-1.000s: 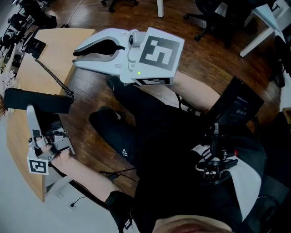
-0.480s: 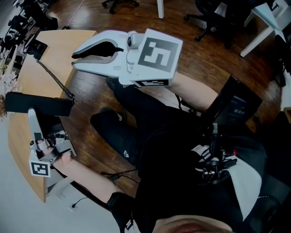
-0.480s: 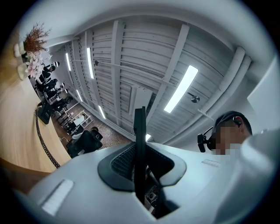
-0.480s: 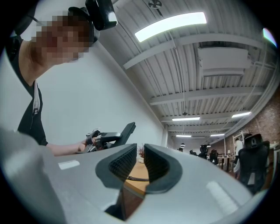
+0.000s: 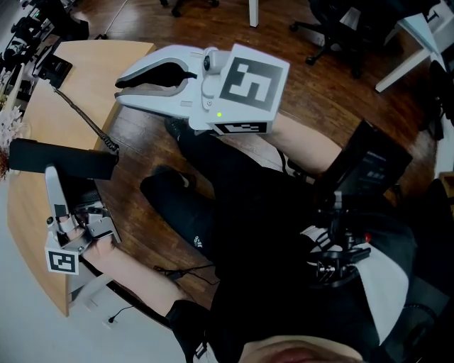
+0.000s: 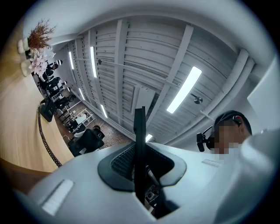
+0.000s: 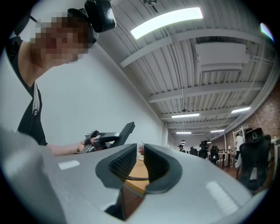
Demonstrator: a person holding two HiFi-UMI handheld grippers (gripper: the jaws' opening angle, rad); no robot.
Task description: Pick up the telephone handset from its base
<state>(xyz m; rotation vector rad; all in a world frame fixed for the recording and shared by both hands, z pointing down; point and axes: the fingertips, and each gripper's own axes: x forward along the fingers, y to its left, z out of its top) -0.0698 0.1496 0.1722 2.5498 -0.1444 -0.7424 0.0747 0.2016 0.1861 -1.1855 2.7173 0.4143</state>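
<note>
The black telephone handset (image 5: 74, 160) is off the table, and my left gripper (image 5: 51, 171) is shut on it from below at the left of the head view. In the left gripper view the handset (image 6: 140, 131) shows as a thin black strip pinched between the pads (image 6: 124, 162). Its coiled cord (image 5: 85, 120) runs back to the black base (image 5: 55, 69) on the wooden table (image 5: 96, 67). My right gripper (image 5: 122, 78) hangs over the table's near corner. Its jaws (image 7: 140, 153) stand open by a narrow gap with nothing between them. It points toward the left gripper and handset (image 7: 124, 131).
Dried flowers (image 5: 10, 127) stand at the table's left edge. Office chairs (image 5: 330, 28) and white table legs (image 5: 250, 10) stand on the wooden floor beyond. The person's dark-clothed legs (image 5: 234, 198) fill the middle of the head view.
</note>
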